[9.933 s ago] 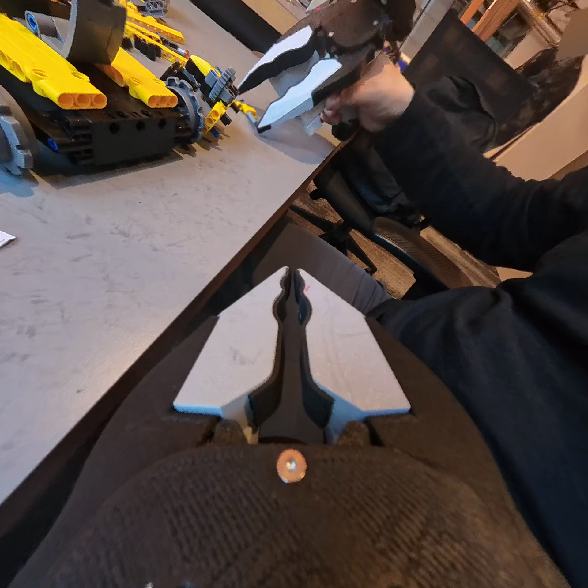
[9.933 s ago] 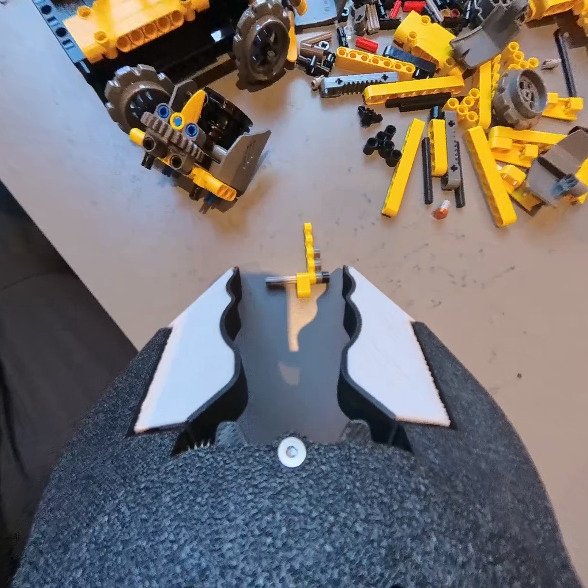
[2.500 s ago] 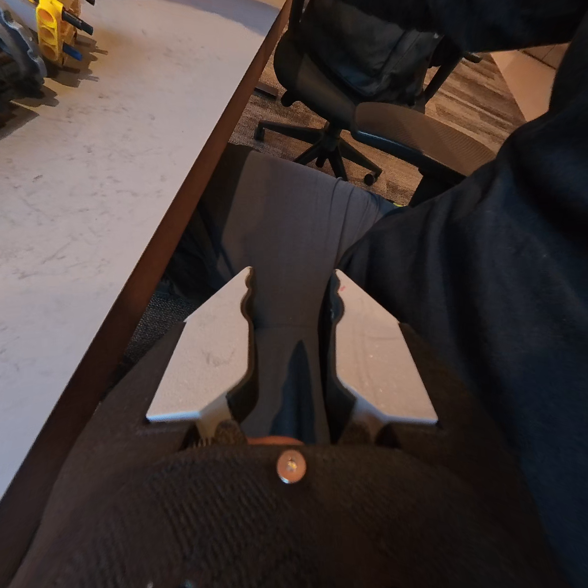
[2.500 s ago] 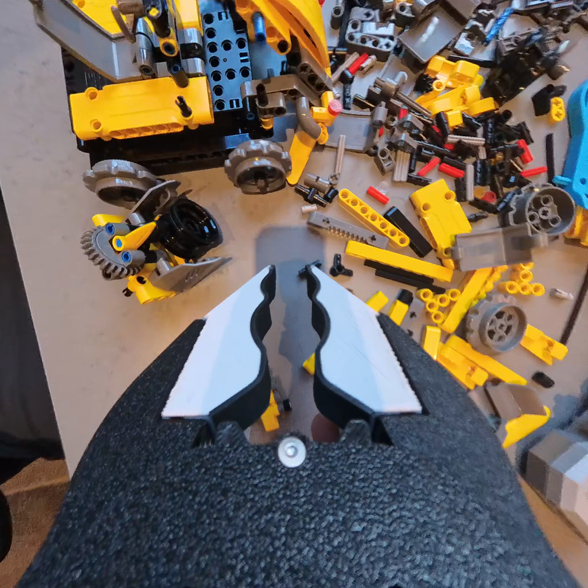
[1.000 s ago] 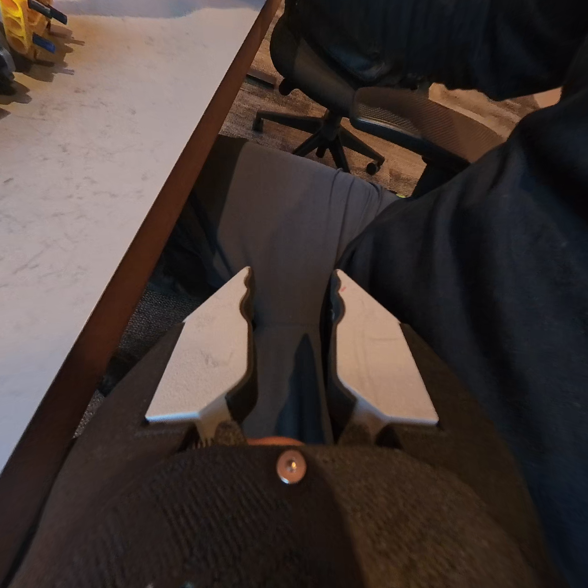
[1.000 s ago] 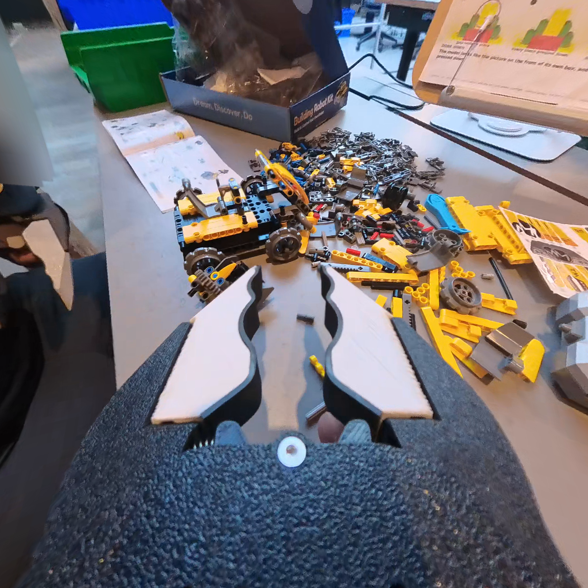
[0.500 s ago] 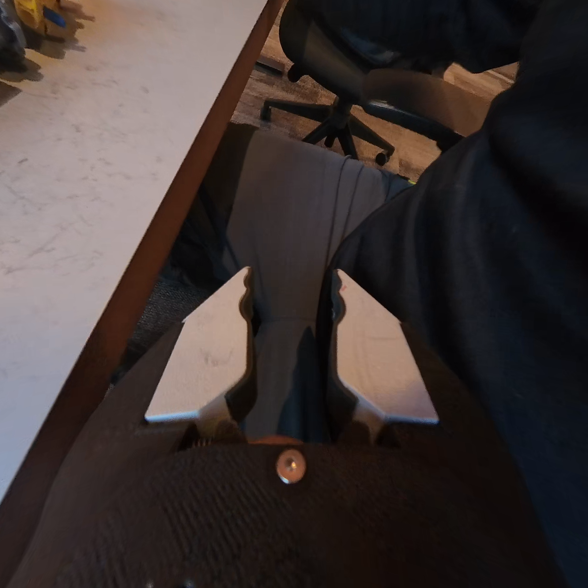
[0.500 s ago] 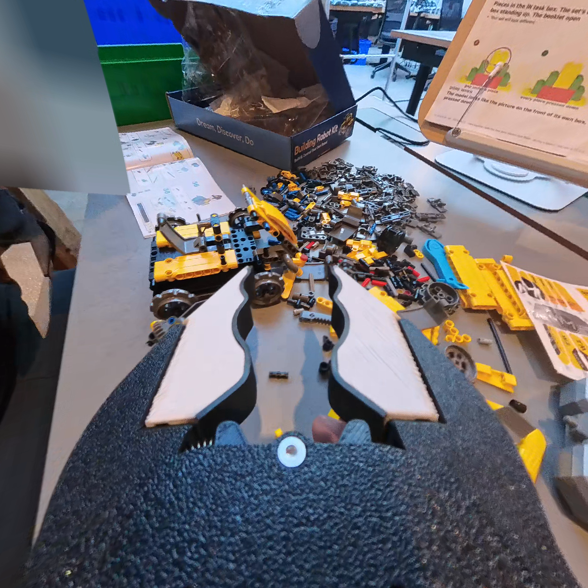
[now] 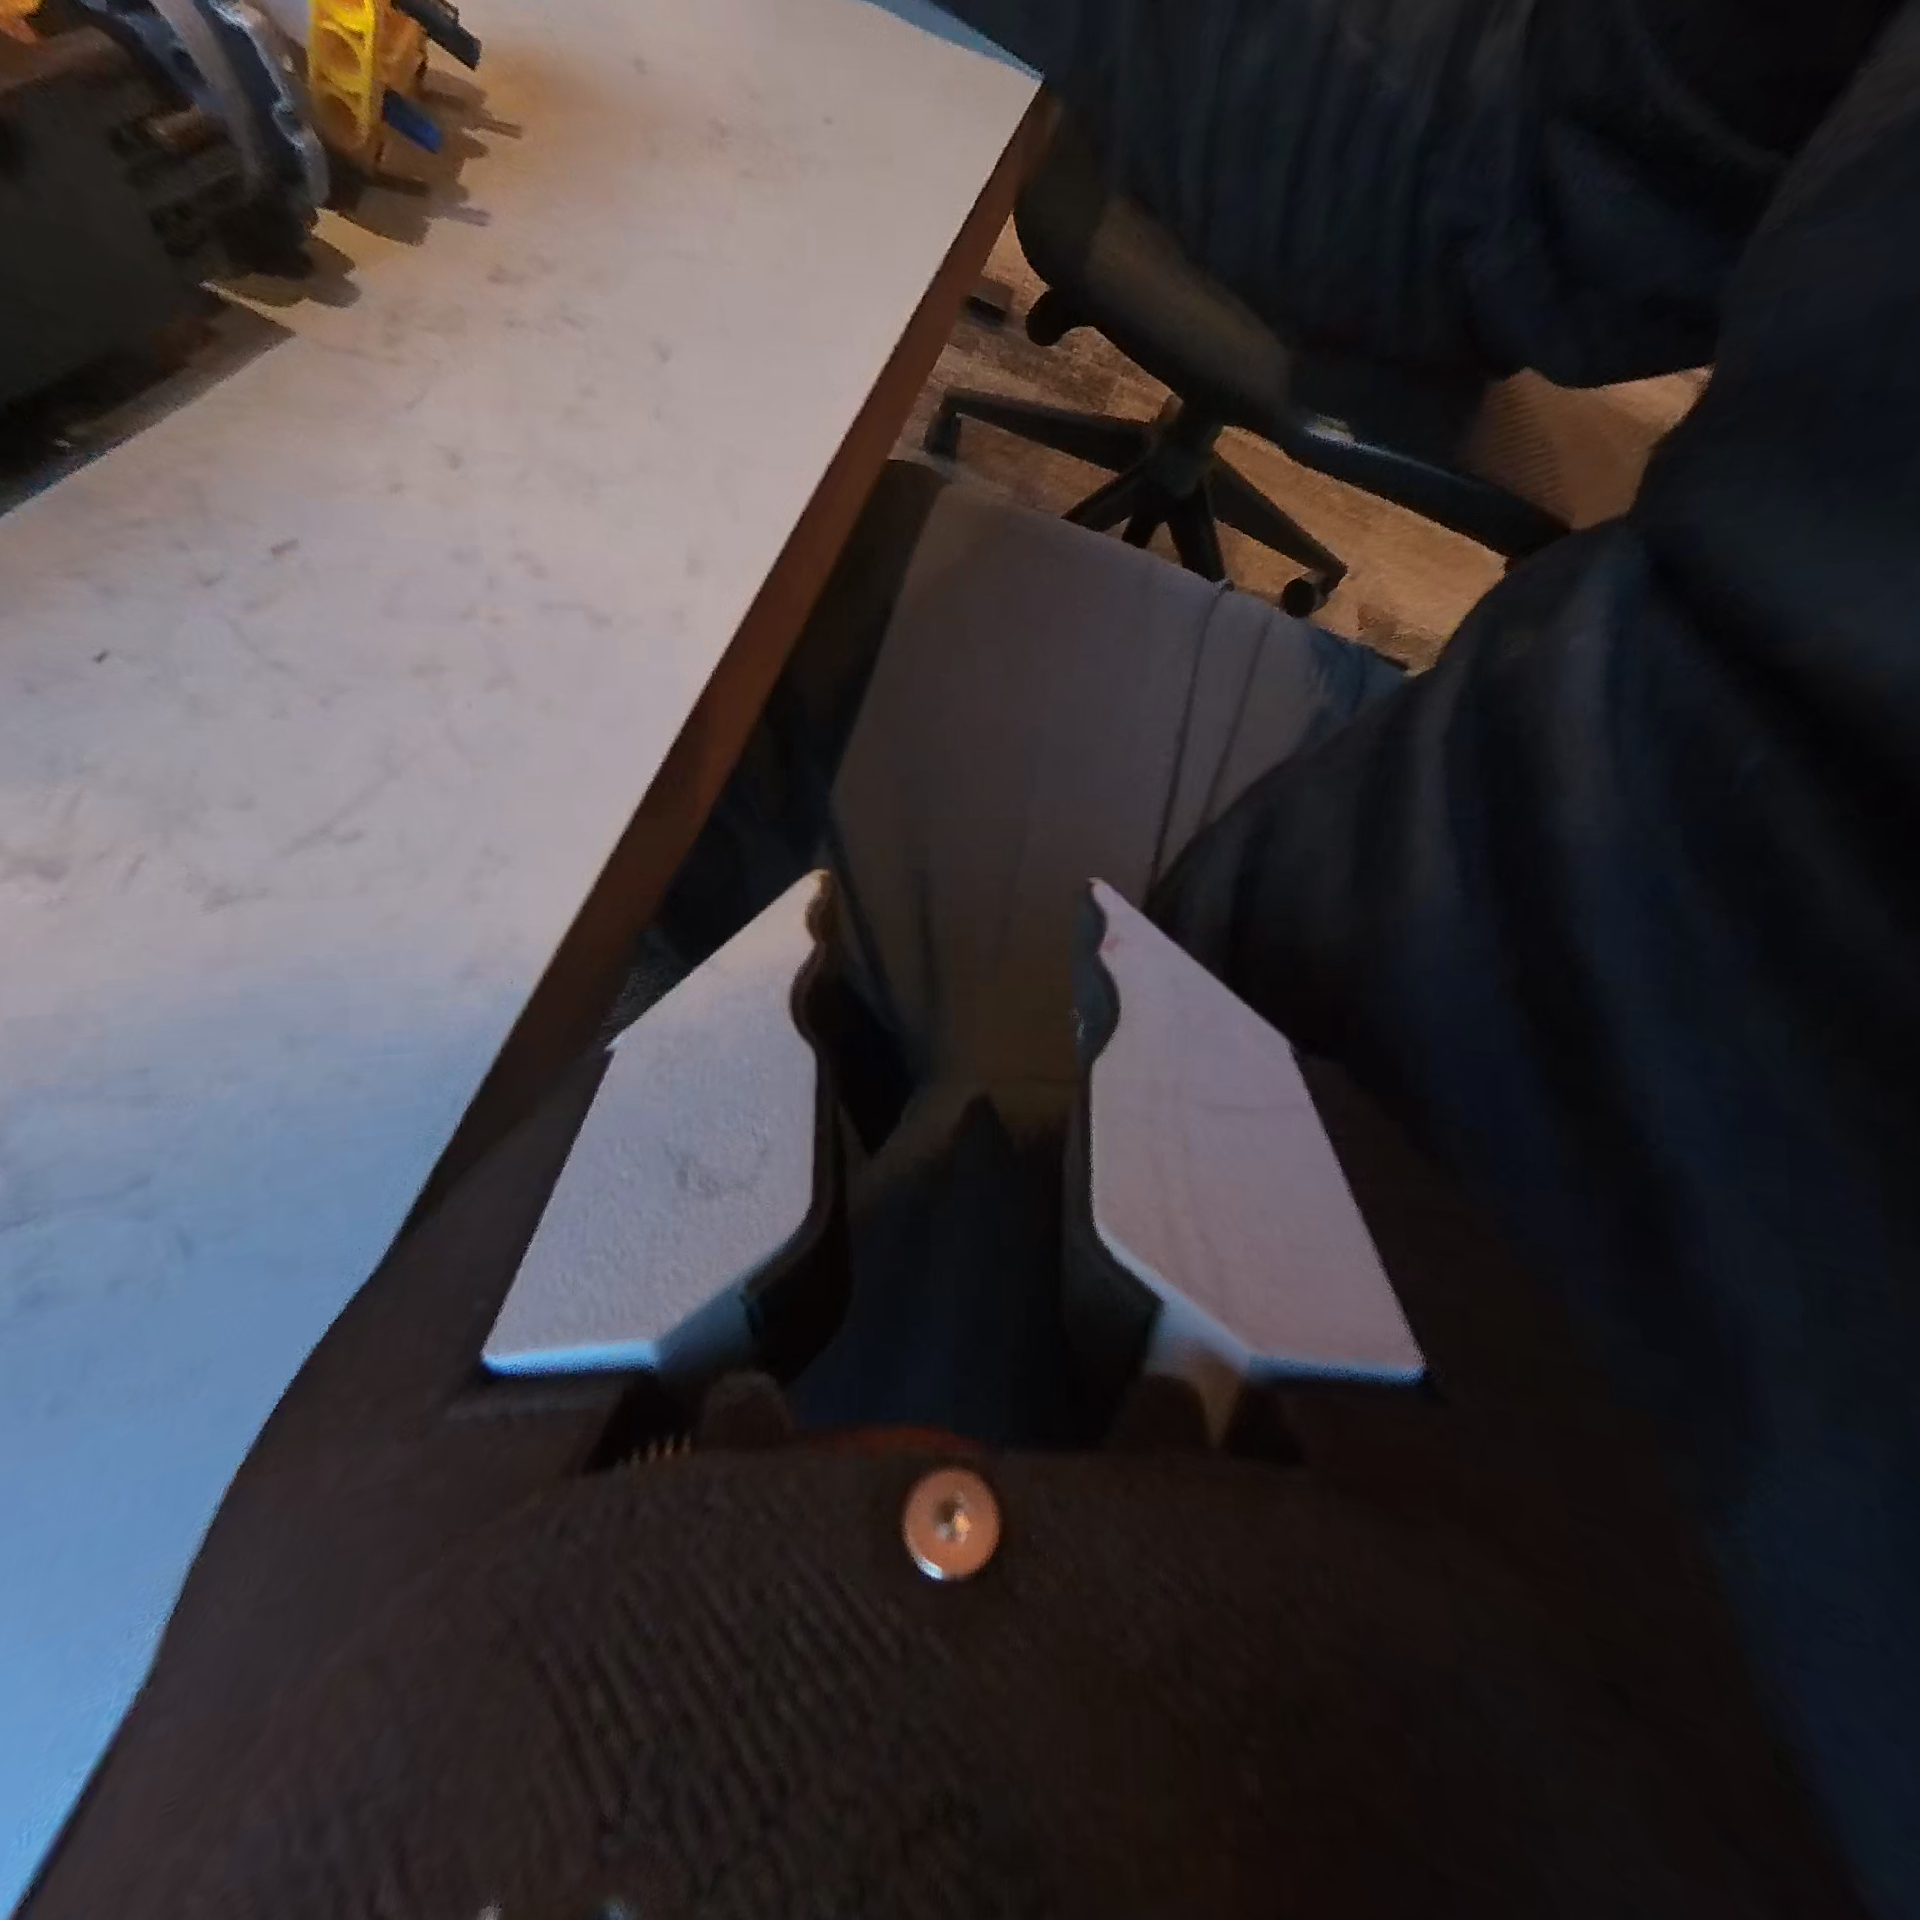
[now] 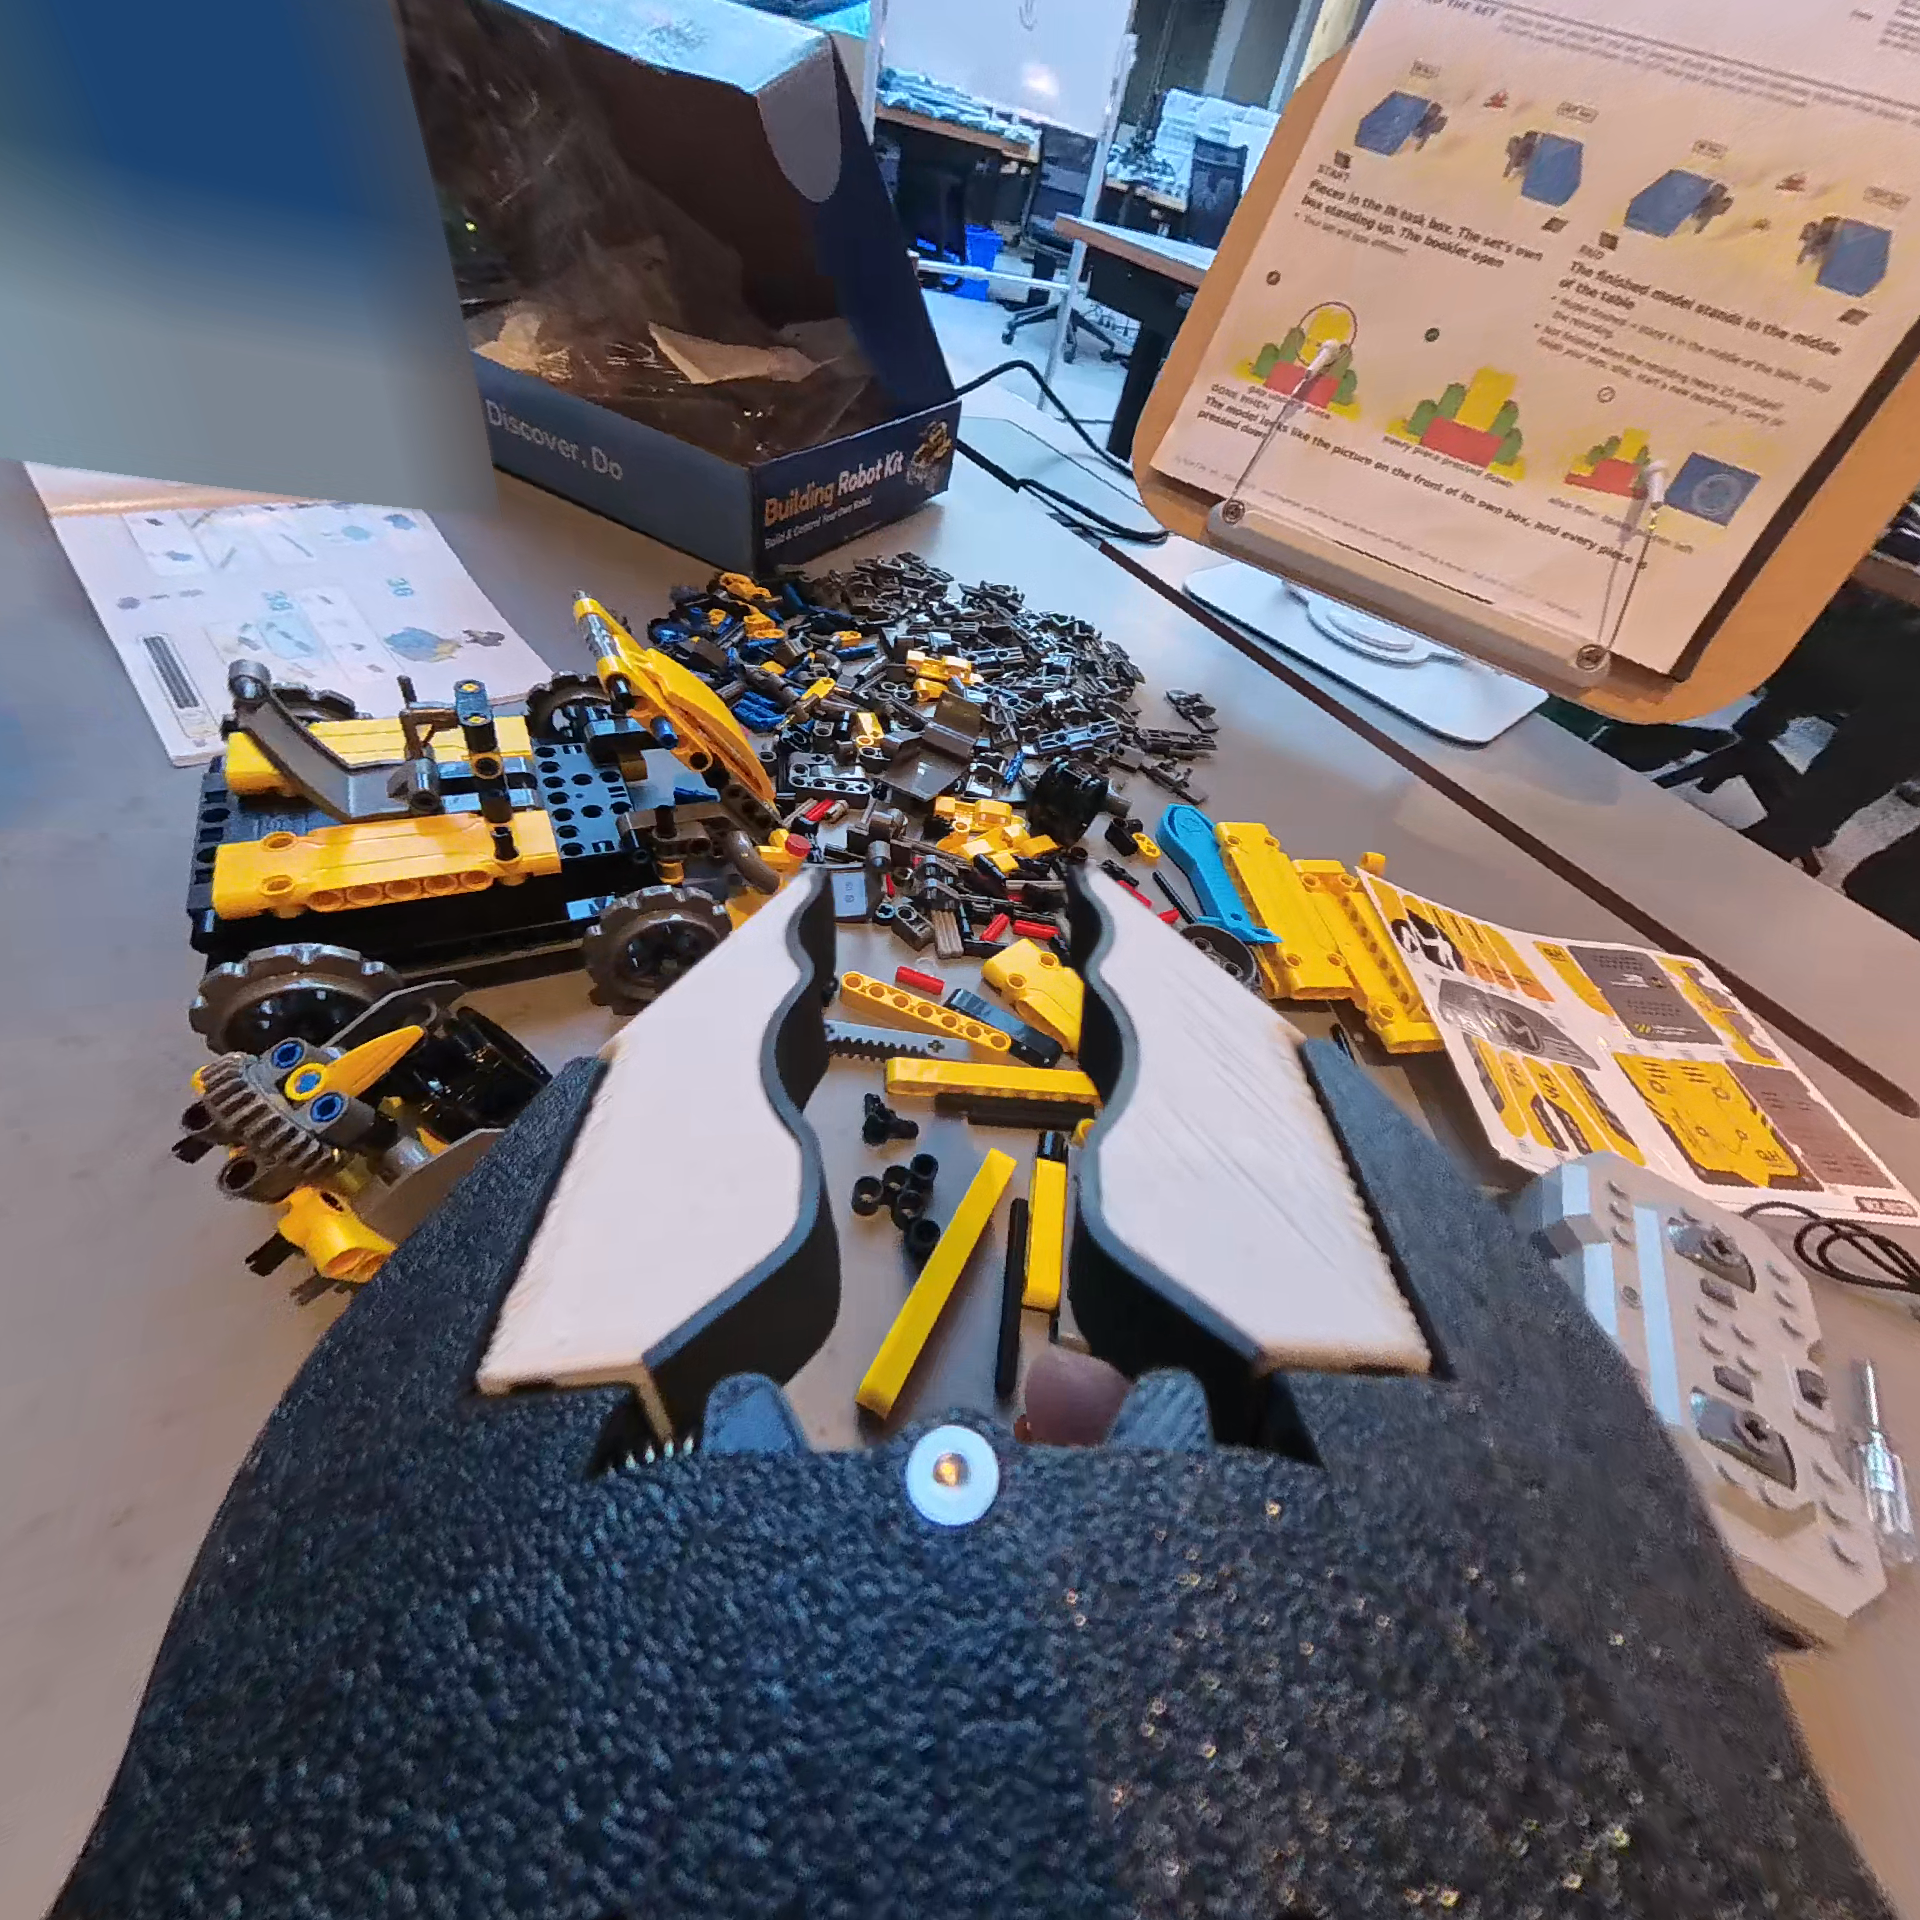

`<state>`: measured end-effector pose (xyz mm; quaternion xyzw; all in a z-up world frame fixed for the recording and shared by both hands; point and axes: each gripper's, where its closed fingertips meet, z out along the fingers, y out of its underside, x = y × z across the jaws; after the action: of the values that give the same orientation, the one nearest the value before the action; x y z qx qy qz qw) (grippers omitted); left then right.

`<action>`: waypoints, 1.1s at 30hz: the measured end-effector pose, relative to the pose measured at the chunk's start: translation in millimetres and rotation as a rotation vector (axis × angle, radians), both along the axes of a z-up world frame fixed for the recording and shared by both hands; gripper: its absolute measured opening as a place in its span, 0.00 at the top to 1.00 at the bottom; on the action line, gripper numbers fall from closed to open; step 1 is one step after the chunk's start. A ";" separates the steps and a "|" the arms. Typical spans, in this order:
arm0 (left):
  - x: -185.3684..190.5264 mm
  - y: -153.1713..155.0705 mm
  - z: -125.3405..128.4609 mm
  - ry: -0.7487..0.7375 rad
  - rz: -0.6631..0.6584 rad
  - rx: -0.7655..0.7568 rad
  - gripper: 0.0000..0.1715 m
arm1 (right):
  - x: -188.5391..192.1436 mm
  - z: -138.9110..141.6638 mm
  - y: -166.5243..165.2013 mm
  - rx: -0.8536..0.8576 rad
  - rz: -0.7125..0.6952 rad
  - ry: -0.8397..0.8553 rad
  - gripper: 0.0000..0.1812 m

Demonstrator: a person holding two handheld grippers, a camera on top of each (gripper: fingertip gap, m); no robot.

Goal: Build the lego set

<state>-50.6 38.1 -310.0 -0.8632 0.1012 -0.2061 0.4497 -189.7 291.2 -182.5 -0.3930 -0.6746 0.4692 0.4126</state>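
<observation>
- The right gripper (image 10: 951, 904) now hangs above the grey table (image 10: 94, 1351), jaws parted to a middling gap and holding nothing; a second earlier it looked from farther back, and before that it hovered low over the loose pieces with its jaws nearly closed.
- Beyond its tips, left of the parts heap (image 10: 935, 675), stands the half-built yellow-and-black vehicle (image 10: 436, 831), studded beams on toothed grey wheels.
- Just before that vehicle lies a small geared sub-assembly (image 10: 312, 1132), its grey cog ridged, its pins blue.
- Between the fingers, smooth yellow beams and a toothed grey rack (image 10: 894, 1044) lie flat on the table.
- Behind the heap sits an open dark blue cardboard box (image 10: 717, 457) with crumpled clear bags inside.
- The left gripper (image 9: 951, 904) stays off the table's edge above the person's grey trouser leg (image 9: 1018, 707), jaws moderately apart and empty, little changed from half a second ago.
</observation>
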 end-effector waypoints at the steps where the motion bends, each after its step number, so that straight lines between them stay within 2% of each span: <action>1: 2.3 2.0 1.1 -0.013 -0.001 0.003 0.74 | 0.1 0.7 1.6 -0.006 -0.009 0.007 0.76; 8: 29.4 21.6 6.0 -0.069 -0.063 0.013 0.75 | 0.8 3.3 10.8 -0.041 -0.062 0.011 0.77; 11: 40.5 29.4 10.1 -0.102 -0.104 0.020 0.75 | 2.1 5.3 12.2 -0.007 -0.097 -0.004 0.88; 15: 48.2 30.7 13.7 -0.096 -0.148 0.028 0.75 | -3.3 4.4 9.8 0.053 -0.143 -0.069 0.91; 16: 46.5 29.7 13.5 -0.078 -0.141 0.030 0.80 | -6.8 3.6 12.4 0.074 -0.171 -0.095 0.91; 18: 37.4 27.9 13.1 -0.019 -0.102 0.036 0.98 | -13.1 -0.1 14.8 0.101 -0.204 -0.163 0.88; 19: 30.4 27.7 14.1 0.009 -0.066 0.043 1.00 | -14.8 -1.4 13.8 0.101 -0.213 -0.189 0.87; 24: 4.3 18.0 33.7 0.022 0.040 0.108 1.00 | -7.3 -14.3 9.3 0.109 -0.242 -0.241 0.84; 28: -7.3 16.3 37.7 -0.079 0.064 0.100 0.85 | -13.4 -25.2 5.7 0.053 -0.218 -0.269 0.81; 29: -8.2 16.4 39.8 -0.106 0.062 0.101 0.84 | -18.3 -26.3 5.1 0.051 -0.207 -0.274 0.80; 33: -19.5 17.2 69.5 -0.156 0.085 0.215 0.85 | -41.2 -24.0 1.8 0.072 -0.140 -0.272 0.84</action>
<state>-70.0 55.2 -240.5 -0.7948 0.0510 -0.2414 0.5545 -230.8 293.0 -206.5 -0.4840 -0.7116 0.3572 0.3629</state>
